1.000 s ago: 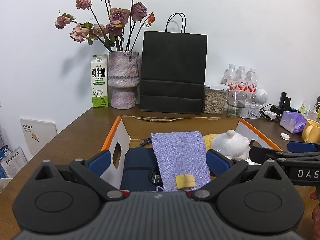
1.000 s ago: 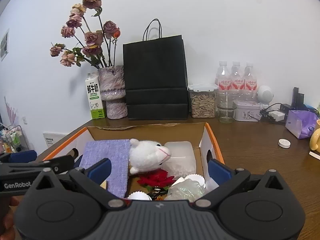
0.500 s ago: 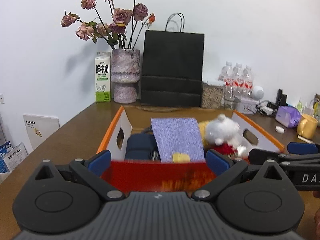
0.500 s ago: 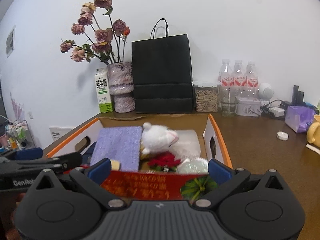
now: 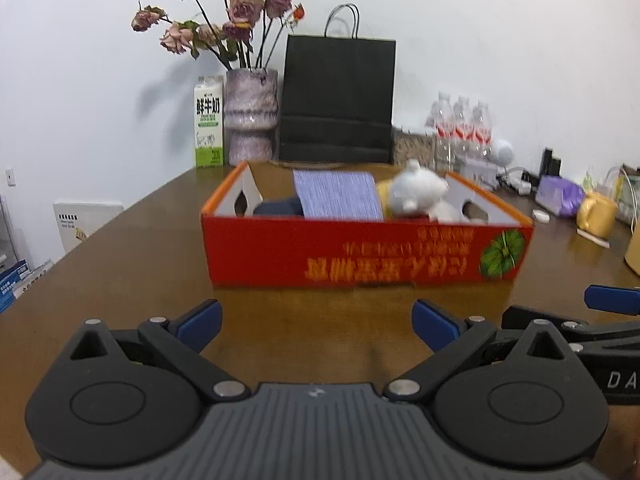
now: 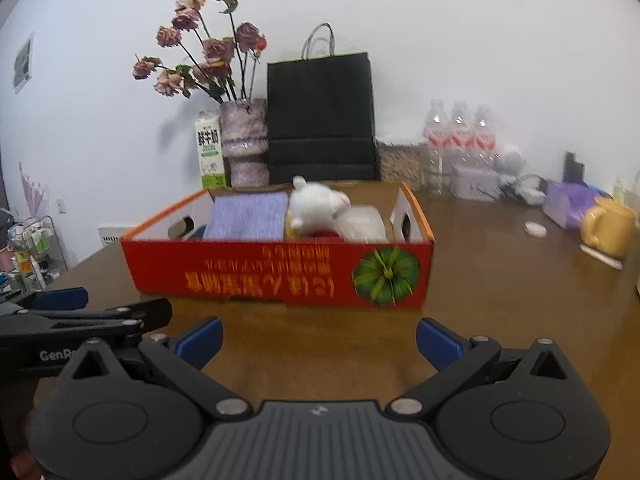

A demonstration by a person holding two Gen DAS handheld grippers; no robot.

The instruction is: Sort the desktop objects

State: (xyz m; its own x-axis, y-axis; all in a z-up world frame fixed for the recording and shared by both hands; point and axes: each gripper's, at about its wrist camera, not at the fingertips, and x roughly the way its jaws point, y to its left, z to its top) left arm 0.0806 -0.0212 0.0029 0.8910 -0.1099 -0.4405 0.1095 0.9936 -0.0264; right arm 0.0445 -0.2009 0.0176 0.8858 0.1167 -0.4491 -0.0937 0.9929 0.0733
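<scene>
Left gripper [image 5: 316, 322] matte black, ribbed grey housing, blue finger pads [image 5: 200, 318], silver pivot screws, right gripper [image 6: 318, 340] alike, white "GenRo" and "DA" lettering on their sides

Box [image 5: 360, 254] sits mid-desk [image 5: 120, 280], with a folded cloth [image 5: 336, 200] inside on the left and a plush toy [image 5: 416, 194] right beside it. Behind the box, along the wall: milk carton [image 5: 208, 122], vase [image 5: 251, 116], paper bag [image 5: 336, 100], then bottles [image 5: 462, 128]. Mug [image 5: 596, 212] is far right.
</scene>
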